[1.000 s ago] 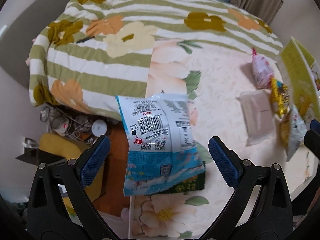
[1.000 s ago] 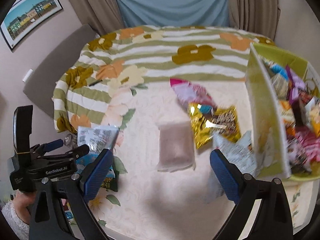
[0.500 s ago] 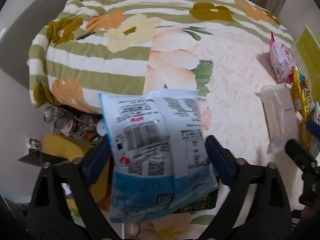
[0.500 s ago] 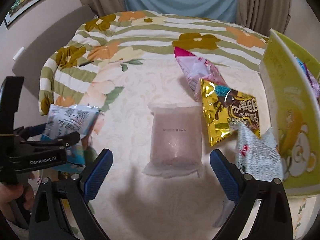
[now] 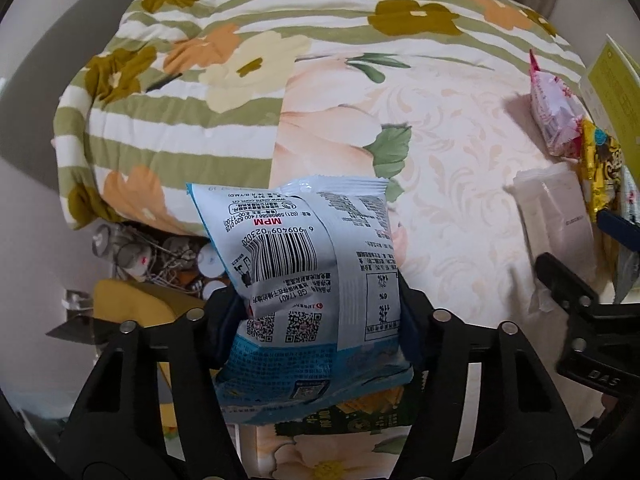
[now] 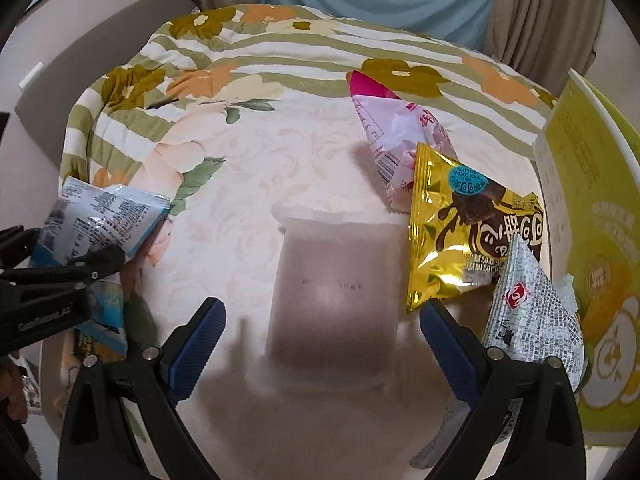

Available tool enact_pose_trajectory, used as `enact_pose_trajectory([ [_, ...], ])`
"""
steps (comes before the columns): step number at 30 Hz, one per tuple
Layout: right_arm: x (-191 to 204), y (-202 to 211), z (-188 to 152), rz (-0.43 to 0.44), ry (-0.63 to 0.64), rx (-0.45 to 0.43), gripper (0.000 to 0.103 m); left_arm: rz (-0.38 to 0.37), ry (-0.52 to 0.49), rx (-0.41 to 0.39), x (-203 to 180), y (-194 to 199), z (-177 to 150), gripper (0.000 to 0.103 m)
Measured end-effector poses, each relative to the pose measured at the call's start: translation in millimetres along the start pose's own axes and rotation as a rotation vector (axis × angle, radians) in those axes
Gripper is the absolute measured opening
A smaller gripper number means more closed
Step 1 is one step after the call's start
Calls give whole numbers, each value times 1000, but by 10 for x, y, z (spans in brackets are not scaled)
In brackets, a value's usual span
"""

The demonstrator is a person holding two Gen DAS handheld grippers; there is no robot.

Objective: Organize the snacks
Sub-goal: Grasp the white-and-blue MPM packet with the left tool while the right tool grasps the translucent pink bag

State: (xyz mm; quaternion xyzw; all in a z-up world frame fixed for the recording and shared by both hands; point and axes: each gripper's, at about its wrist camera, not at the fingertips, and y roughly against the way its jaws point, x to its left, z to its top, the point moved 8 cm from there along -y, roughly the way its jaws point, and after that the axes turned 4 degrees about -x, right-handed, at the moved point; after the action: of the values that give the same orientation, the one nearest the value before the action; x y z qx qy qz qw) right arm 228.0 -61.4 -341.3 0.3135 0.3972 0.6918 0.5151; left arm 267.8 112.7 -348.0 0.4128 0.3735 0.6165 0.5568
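My left gripper [image 5: 316, 320] is shut on a light blue snack bag [image 5: 308, 280] and holds it above the bed's left edge; the bag also shows in the right wrist view [image 6: 100, 216]. A dark green packet [image 5: 352, 416] lies under it. My right gripper [image 6: 320, 340] is open, its fingers either side of a frosted pinkish packet [image 6: 336, 280] lying flat on the bed. A gold chocolate snack bag [image 6: 460, 240], a pink bag [image 6: 392, 132] and a white patterned bag [image 6: 528, 308] lie to the right of it.
A yellow-green box [image 6: 592, 208] stands at the right edge of the bed. A striped floral quilt [image 5: 200, 80] is bunched at the back left. Cluttered floor items [image 5: 140, 256] lie beyond the bed's left edge. Curtains [image 6: 540, 12] hang behind.
My left gripper closed on the blue bag and lifted it. My right gripper moved down and forward, so its open fingers now straddle the frosted packet.
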Motion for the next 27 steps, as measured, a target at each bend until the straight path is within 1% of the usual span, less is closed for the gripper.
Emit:
enact_pose_trajectory([
  [4,6,-54,31,-13,11,4,95,-7,-7,-8,-36,56,44,58],
  [7,27,-88,52,-11,20,9,89,-22,5,-17,-54,105,87,58],
  [9,64,-115,52,5,27,18,82,-36,16,-24,-72,136,107,58],
  [16,52,-178,78,-10,32,24,81,-80,39,-29,-130,172,141,58],
  [18,34,-207,75,-25,40,27,75,-86,47,-29,-133,170,142,58],
  [19,21,-224,67,-30,42,32,73,-91,51,-29,-130,170,141,58],
  [21,-6,-257,53,-45,44,44,63,-101,60,-30,-125,175,138,58],
  [25,27,-254,52,-36,69,52,59,-109,67,-38,-102,205,130,58],
  [27,86,-233,46,-15,72,51,58,-114,73,-42,-86,236,124,58],
])
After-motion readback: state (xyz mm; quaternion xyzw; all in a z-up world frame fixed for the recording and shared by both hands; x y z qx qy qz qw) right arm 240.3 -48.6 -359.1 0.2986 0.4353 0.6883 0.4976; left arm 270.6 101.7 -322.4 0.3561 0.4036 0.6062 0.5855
